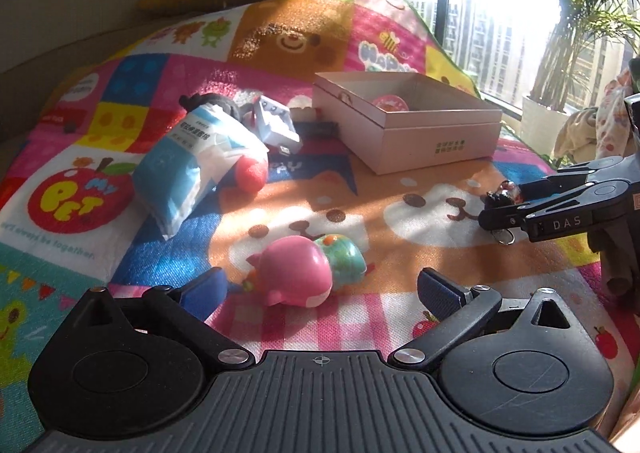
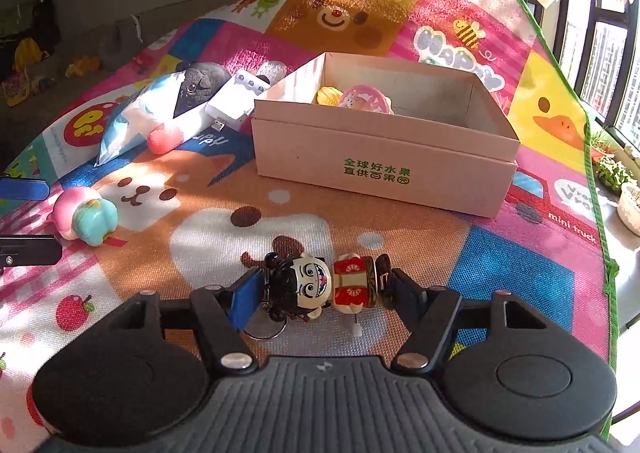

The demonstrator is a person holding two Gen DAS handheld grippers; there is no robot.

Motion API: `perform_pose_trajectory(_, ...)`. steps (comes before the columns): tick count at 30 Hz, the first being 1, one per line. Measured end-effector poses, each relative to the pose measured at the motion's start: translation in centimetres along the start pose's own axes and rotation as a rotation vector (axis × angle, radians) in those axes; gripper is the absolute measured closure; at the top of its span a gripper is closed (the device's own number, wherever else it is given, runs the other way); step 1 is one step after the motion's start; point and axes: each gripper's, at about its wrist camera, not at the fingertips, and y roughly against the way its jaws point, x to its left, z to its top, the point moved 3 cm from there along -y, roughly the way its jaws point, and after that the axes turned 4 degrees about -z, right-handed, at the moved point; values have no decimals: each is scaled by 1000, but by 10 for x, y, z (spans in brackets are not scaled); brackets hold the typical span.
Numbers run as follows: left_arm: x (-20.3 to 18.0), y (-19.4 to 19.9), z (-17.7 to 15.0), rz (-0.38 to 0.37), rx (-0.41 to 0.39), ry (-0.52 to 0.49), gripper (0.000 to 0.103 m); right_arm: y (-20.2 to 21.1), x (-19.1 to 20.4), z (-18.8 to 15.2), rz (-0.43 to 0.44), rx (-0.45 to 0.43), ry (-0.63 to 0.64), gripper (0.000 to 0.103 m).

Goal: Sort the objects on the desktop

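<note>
Right wrist view: glossy hard figurine keychain (image 2: 320, 285) lying sideways on woven cartoon mat (image 2: 520, 273), being pinched head-to-foot by right claw (image 2: 318, 289), its metal ring (image 2: 264, 327) dangling beneath. Matte pink cardboard box (image 2: 384, 157) sitting beyond. Left claw (image 1: 320, 285) spreading wide, gripping nothing, just short of smooth rounded pink toy (image 1: 294, 271).

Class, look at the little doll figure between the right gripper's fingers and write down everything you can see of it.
The doll figure is a small, glossy, plastic-looking keychain toy: a big pale head with black hair buns, wide eyes and a toothy grin, and a red and cream body with flower patterns. A metal ring hangs near its head. It lies sideways across the right gripper, head against the blue pad, feet toward the black finger, held just above the colourful mat.
</note>
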Motion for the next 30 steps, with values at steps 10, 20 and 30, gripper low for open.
perform_pose_trajectory(10,-9,-27,12,66,72,12,0,28,18,-18,26,-5,19,38)
perform_pose_trajectory(20,-13,-39,13,119,98,-35,28,37,20,-24,20,-13,24,38)
perform_pose_trajectory(30,-61,-8,27,9,54,-202,29,72,5,-23,78,-34,5,38)
